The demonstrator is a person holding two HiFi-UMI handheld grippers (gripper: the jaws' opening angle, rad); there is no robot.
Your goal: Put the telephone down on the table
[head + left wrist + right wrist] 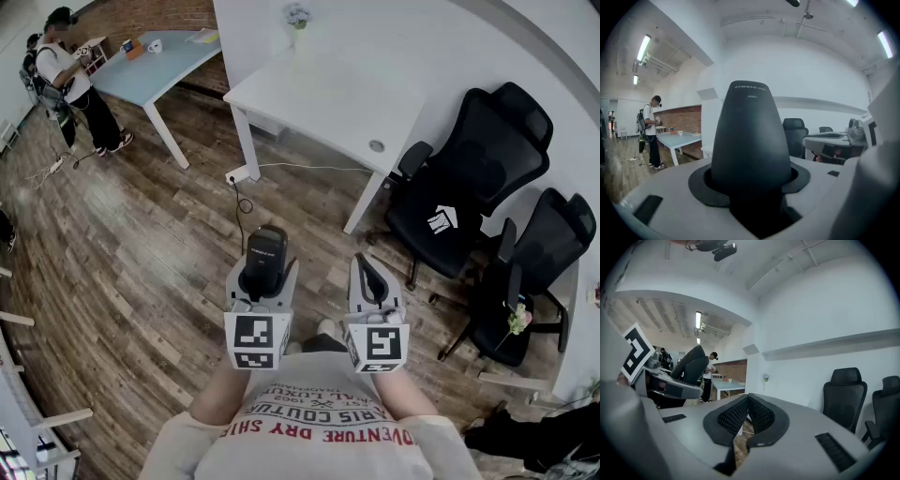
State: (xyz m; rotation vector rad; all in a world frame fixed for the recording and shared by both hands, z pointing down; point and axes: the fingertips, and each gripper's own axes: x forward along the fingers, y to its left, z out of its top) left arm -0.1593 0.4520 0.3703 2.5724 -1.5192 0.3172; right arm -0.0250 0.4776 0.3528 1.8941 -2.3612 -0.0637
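The telephone (264, 255) is a black cordless handset standing upright between the jaws of my left gripper (263, 270), which is shut on it. In the left gripper view the telephone (750, 140) fills the middle and hides most of what lies ahead of the left gripper (750, 180). My right gripper (368, 269) is held beside it, shut with nothing in it; in the right gripper view its black ribbed pads (759, 416) meet at the tip of the right gripper (747, 399). The white table (319, 94) stands ahead, beyond both grippers, which hang over the wooden floor.
Two black office chairs (473, 178) (534, 267) stand at the right of the white table. A power strip with a cable (238, 175) lies by the table leg. A small vase (298, 17) sits on the table's far edge. A person (70, 84) stands by a blue table (164, 58) at far left.
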